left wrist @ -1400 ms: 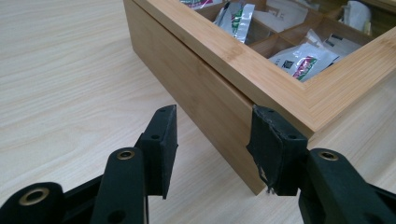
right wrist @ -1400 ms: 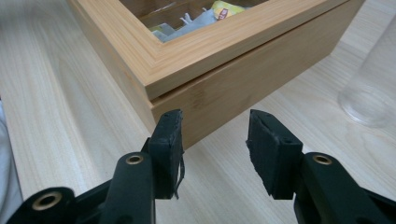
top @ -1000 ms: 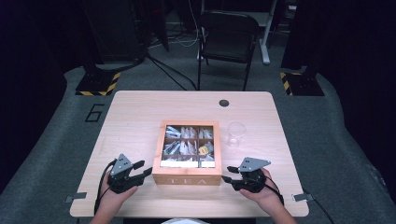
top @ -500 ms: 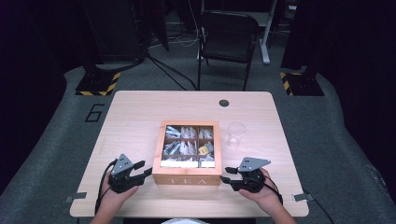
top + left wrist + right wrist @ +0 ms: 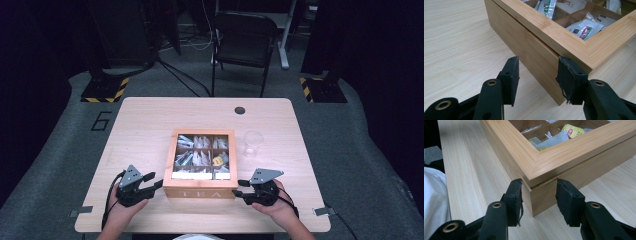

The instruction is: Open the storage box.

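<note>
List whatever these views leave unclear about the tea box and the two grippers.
- Tea box lid: whether its window is glazed; no view settles it.
- Left gripper: whether its pads press the box corner; that corner blocks the contact faces.
- Right gripper: the same, in the right gripper view.
- Sachets: labels too small in the high view.
- Clear cup: contents unreadable, high view.

This is looking like a lab or recording studio; black curtains (image 5: 30, 65) are hanging around a grey floor (image 5: 350, 150); hazard-striped stand feet (image 5: 105, 90), cables (image 5: 180, 80) and a folding chair (image 5: 242, 37) are surrounding the table (image 5: 145, 125).
</note>
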The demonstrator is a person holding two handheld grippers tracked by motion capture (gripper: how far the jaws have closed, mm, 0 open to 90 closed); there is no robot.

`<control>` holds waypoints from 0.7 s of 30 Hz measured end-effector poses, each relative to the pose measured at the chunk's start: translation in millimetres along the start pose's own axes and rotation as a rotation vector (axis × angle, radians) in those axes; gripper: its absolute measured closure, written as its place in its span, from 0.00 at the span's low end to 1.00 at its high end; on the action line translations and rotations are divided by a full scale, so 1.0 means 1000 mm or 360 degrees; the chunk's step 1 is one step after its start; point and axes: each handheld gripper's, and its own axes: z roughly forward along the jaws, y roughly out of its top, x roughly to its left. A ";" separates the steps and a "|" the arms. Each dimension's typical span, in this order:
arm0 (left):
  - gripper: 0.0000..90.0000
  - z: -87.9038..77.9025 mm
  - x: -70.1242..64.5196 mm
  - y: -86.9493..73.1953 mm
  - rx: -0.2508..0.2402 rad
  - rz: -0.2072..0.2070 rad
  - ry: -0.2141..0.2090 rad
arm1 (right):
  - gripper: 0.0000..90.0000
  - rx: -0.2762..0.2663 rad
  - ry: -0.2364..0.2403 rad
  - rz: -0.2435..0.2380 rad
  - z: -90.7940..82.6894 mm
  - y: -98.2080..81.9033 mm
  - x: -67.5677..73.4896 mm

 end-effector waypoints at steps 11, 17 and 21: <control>0.58 0.001 0.000 0.000 -0.0010 0.0001 0.0009 | 0.64 -0.0044 -0.0001 -0.0012 -0.001 0.003 0.000; 0.58 -0.001 0.000 0.001 -0.0001 -0.0002 -0.0013 | 0.65 -0.0053 0.0011 -0.0003 -0.002 0.004 0.000; 0.58 -0.003 0.001 0.001 -0.0009 0.0005 -0.0020 | 0.66 -0.0076 0.0028 0.0019 -0.004 0.006 -0.001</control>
